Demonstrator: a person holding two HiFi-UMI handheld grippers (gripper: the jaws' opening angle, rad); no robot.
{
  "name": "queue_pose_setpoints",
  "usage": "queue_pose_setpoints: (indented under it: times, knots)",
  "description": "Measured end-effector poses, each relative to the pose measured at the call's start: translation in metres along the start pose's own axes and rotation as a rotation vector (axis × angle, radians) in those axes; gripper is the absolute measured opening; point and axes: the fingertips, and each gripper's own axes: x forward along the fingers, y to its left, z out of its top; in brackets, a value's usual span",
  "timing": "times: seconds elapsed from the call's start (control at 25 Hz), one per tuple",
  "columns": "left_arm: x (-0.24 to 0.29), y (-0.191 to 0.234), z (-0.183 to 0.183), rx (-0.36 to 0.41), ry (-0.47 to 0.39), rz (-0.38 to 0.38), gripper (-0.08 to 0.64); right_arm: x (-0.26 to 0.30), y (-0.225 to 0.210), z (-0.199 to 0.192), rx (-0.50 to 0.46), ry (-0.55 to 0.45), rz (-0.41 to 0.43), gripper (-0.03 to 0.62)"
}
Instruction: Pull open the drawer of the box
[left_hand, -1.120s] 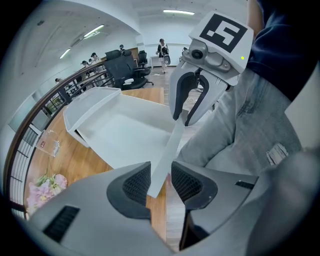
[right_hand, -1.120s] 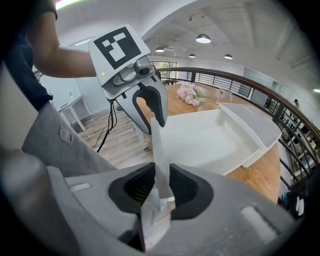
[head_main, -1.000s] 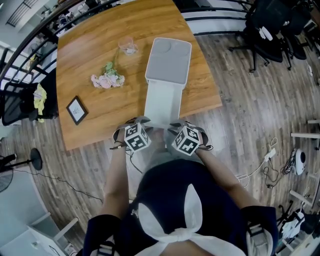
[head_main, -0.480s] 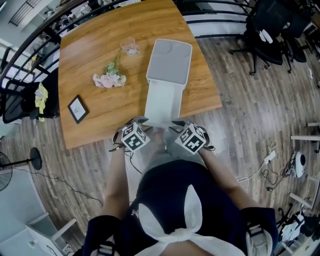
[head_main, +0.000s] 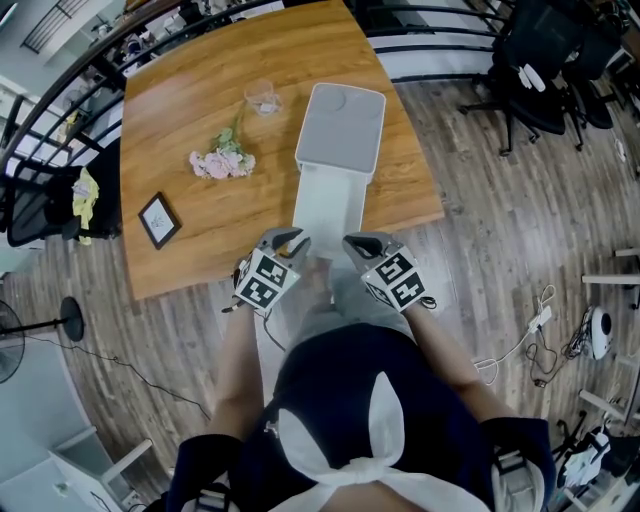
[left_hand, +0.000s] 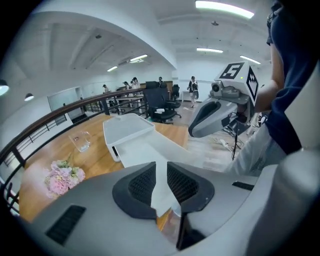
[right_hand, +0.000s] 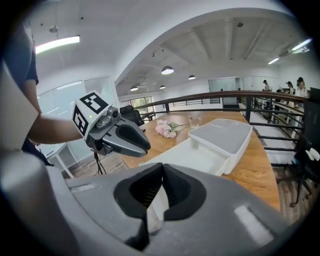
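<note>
White box (head_main: 342, 120) sits at the far right of the wooden table (head_main: 190, 80), its drawer (head_main: 328, 205) pulled out toward the near edge. The left gripper (head_main: 290, 240) has its jaws closing, not yet pinching, with the drawer's near corner showing in the gap. The right gripper (head_main: 358, 244), just beside the drawer's near end, is clenched tight on nothing. Square black-and-white markers (head_main: 264, 283) cover each gripper's cube. Print in the picture frame (head_main: 160, 220), near left, is too small to read.

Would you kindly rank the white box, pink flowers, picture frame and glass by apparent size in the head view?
1. White box, with its drawer pulled out: clearly largest.
2. Pink flowers and picture frame: look about alike, so unranked.
3. Glass: smallest.
</note>
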Motion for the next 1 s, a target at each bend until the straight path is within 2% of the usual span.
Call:
queue_pose_setpoints:
  times: [0.16, 0.28, 0.4, 0.68, 1.0]
  knots:
    - [-0.009, -0.003, 0.037, -0.04, -0.148, 0.023, 0.046, -0.01, -0.004, 0.02, 0.031, -0.075, -0.018, -0.002]
    - [-0.014, -0.003, 0.054, -0.064, -0.212, 0.064, 0.032, -0.018, -0.006, 0.031, 0.036, -0.116, -0.034, -0.002]
    - [-0.016, -0.003, 0.065, -0.072, -0.237, 0.112, 0.02, -0.024, -0.006, 0.038, 0.032, -0.149, -0.043, -0.002]
    - [-0.019, -0.003, 0.078, -0.161, -0.312, 0.145, 0.017, -0.033, -0.008, 0.047, 0.029, -0.187, -0.076, -0.002]
    - [-0.018, -0.015, 0.083, -0.165, -0.325, 0.124, 0.017, -0.038, -0.008, 0.05, 0.061, -0.207, -0.08, -0.003]
